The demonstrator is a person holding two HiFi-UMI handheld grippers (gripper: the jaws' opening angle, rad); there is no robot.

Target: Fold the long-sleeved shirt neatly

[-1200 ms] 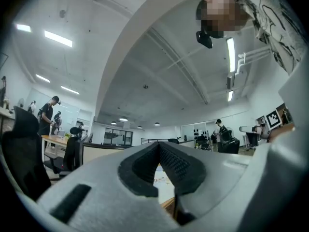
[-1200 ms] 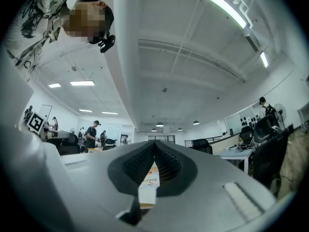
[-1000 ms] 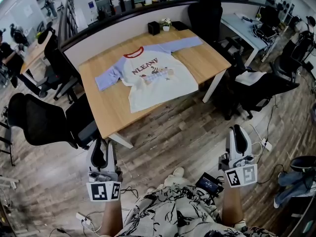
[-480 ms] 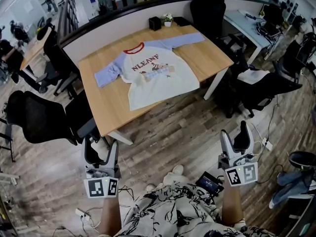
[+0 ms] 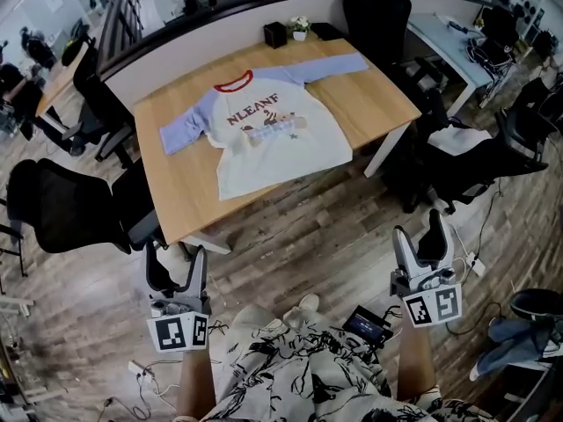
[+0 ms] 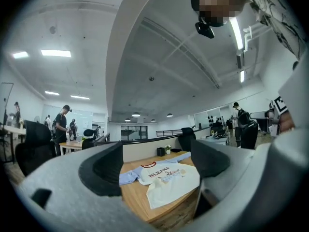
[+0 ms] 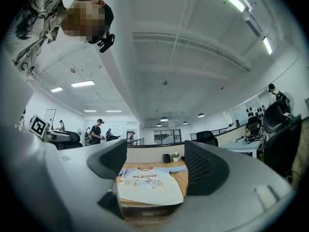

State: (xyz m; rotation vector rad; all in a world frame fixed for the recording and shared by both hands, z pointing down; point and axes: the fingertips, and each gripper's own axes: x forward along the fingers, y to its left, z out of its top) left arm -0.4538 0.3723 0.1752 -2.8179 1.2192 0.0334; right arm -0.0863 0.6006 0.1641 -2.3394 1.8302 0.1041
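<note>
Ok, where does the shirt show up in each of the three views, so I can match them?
Head view: shirt spread flat on the table, upper centre.
Left gripper view: shirt low centre, a little right.
Right gripper view: shirt low centre, hem nearest the camera.
Shared landmark: black box at the table's far edge, beyond the collar.

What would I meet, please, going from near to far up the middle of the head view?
The shoe → floor → shirt → plant → partition.
</note>
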